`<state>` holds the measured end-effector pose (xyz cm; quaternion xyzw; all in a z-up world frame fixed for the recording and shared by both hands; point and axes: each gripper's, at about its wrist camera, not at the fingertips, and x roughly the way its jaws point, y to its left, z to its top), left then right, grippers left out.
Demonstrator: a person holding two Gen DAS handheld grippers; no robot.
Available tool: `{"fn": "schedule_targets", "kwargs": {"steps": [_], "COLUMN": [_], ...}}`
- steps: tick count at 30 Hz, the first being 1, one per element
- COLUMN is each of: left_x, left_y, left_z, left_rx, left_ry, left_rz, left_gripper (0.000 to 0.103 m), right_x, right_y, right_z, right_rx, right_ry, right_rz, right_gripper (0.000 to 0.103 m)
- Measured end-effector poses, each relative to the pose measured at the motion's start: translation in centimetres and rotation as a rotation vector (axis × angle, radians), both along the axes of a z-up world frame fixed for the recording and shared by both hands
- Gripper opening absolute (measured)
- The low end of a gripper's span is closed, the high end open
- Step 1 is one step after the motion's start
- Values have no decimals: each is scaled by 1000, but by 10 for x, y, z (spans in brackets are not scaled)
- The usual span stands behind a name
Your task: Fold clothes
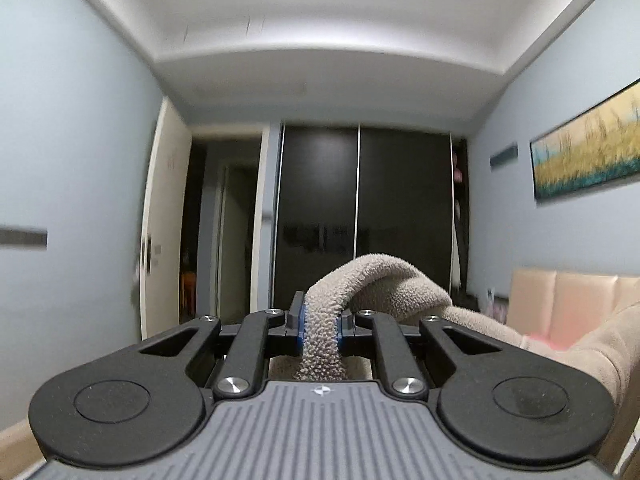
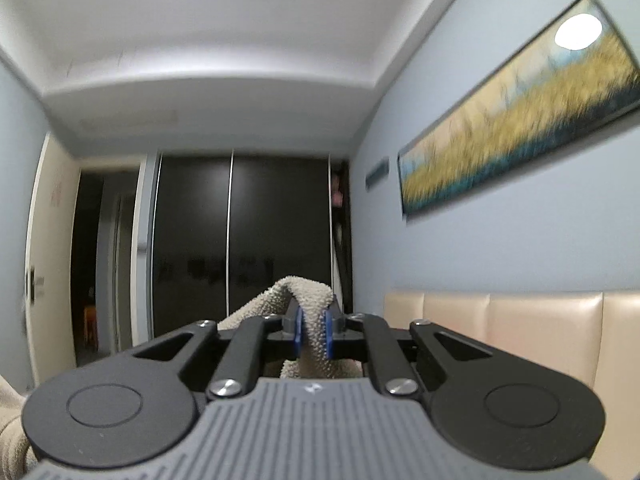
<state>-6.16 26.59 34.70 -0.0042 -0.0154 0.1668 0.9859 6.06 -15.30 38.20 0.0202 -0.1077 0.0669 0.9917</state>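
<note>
Looking up + fwd, both cams show a bedroom: pale blue walls, a white ceiling and a big black wardrobe w/ sliding doors at the far end. An open white door is on the left side. A long painting of yellow grass hangs on the right wall, above a shiny cream padded headboard.

A fuzzy beige cloth is held up in the air btwn the 2 tools. The left gripper has its blue pads pressed on a bunched strip of it, and the cloth loops over and off to the right. The right gripper pinches another bunch of the same cloth, which hangs off to the left.
</note>
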Motion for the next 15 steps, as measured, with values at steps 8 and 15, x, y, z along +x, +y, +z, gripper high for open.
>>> {"fn": "schedule_targets", "kwargs": {"steps": [8, 15], "left_x": [10, 12], "left_y": [4, 5], "left_z": [-54, -174], "left_rx": [-4, -37], "left_ry": [226, 681], "left_rz": [-58, -116], "left_gripper": [11, 11], "right_x": [1, 1], "right_y": [-21, -27], "right_z": [-49, -146], "right_rx": [-110, -312], "right_ry": [136, 502], "right_rz": [54, 99], "right_gripper": [12, 12]}}
